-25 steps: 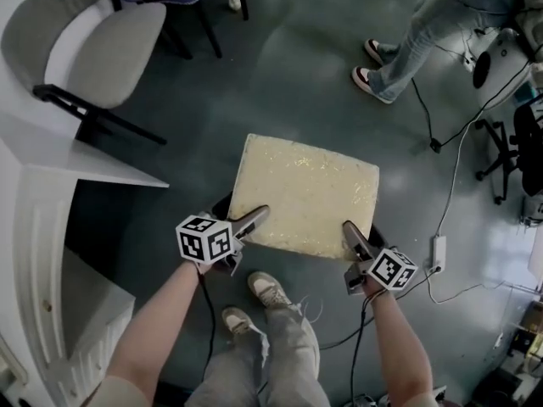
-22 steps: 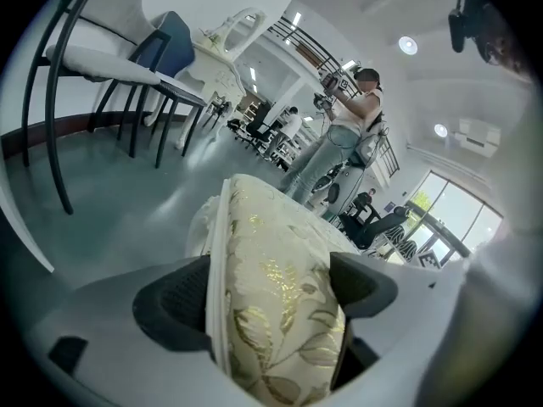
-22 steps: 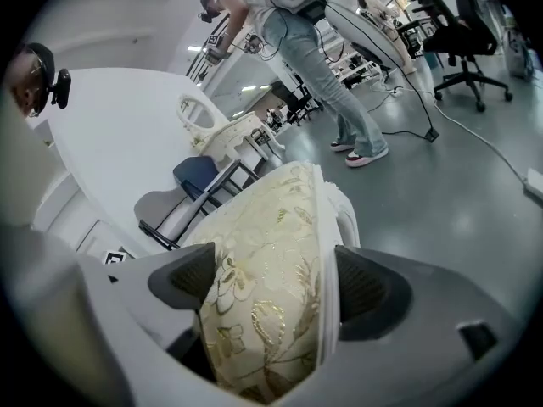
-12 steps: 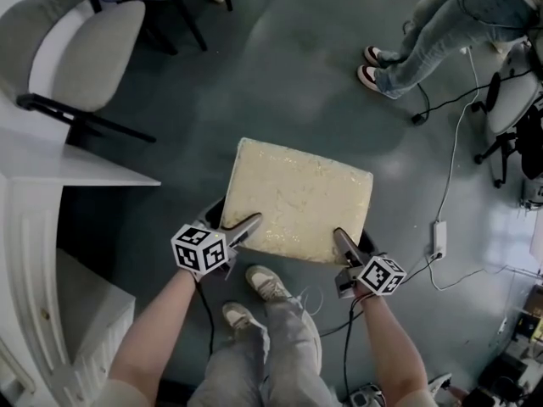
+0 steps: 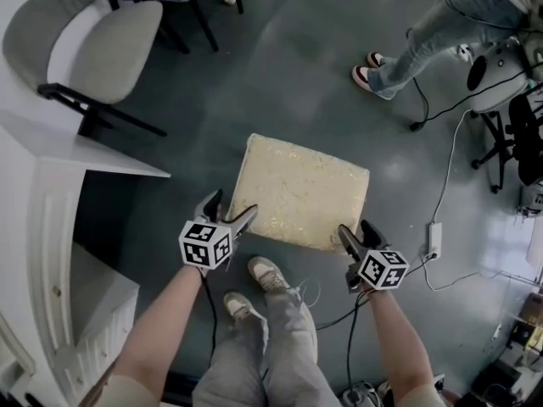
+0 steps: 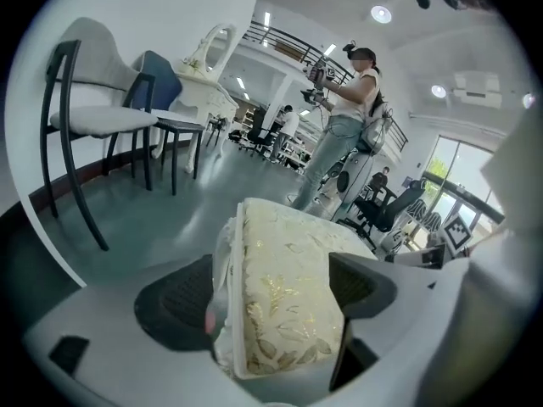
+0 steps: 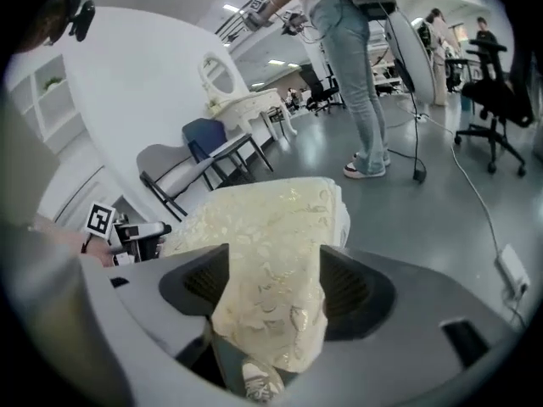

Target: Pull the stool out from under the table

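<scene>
A grey-green floor [image 5: 288,83] fills the head view from above. A white bench [image 5: 51,155] runs down the left side, and a pale chair [image 5: 102,53] with dark legs stands at the far left. A second person [image 5: 416,41] in jeans stands at the far right, with cables [image 5: 441,176] trailing across the floor nearby.

The stool [image 5: 301,189], topped with a square cream cushion patterned in gold leaves, stands on open floor in the middle. It is to the right of the bench, apart from it and not under it. The wearer's shoes [image 5: 267,280] are just near of the stool.

The left gripper [image 5: 231,206] is at the stool's near left corner. In the left gripper view that corner sits between the jaws. Its plastic-wrapped edge lies against the left pad and its side meets the right pad, so the jaws look clenched on the cushion.

The right gripper [image 5: 355,229] is at the near right corner. In the right gripper view the cushion corner fills the gap from pad to pad. These jaws have just been closing and now grasp the stool's corner.
</scene>
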`<act>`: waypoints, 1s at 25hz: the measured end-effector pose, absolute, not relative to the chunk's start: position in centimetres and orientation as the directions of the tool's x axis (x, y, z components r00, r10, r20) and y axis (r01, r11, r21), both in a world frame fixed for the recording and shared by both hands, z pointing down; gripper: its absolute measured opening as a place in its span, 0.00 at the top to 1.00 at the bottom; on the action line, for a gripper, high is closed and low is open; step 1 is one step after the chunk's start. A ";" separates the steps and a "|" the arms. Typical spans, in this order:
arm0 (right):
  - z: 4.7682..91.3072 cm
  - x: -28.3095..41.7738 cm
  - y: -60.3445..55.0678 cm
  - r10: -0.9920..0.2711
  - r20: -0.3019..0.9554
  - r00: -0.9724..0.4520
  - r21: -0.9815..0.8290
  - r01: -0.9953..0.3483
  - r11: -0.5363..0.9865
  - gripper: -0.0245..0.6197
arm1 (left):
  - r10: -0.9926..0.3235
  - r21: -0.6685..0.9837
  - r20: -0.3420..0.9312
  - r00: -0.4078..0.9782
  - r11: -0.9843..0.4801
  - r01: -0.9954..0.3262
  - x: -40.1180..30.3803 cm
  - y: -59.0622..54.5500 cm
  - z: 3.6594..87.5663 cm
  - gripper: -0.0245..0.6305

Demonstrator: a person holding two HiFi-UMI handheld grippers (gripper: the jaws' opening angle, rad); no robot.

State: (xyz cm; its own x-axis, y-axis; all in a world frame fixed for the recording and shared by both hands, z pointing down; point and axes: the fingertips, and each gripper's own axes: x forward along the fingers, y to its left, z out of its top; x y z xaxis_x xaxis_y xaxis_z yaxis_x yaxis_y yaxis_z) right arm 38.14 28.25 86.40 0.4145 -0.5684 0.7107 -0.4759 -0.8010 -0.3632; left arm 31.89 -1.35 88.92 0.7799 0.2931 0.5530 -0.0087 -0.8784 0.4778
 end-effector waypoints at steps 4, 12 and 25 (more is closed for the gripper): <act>80.4 36.1 26.7 -0.605 0.679 0.416 -0.334 -0.558 -0.760 0.56 | 0.262 0.432 0.535 0.803 -0.902 0.007 31.0 -2.0 83.9 0.37; 67.1 32.4 23.9 -0.666 0.591 0.455 -0.315 -0.630 -0.710 0.78 | 0.223 0.299 0.483 0.847 -0.951 0.080 28.3 -1.5 71.9 0.70; 44.7 27.3 20.2 -0.789 0.430 0.438 -0.317 -0.745 -0.587 0.90 | 0.148 0.139 0.441 0.885 -0.986 0.096 20.9 -2.9 50.9 0.81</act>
State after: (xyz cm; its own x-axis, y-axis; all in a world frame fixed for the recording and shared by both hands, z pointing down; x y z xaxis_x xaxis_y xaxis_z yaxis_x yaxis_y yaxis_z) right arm 27.33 20.15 44.72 0.4384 -0.7894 0.4297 -0.7452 -0.5865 -0.3173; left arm 20.85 -2.88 50.86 0.8854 0.1482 0.4406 0.0958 -0.9856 0.1390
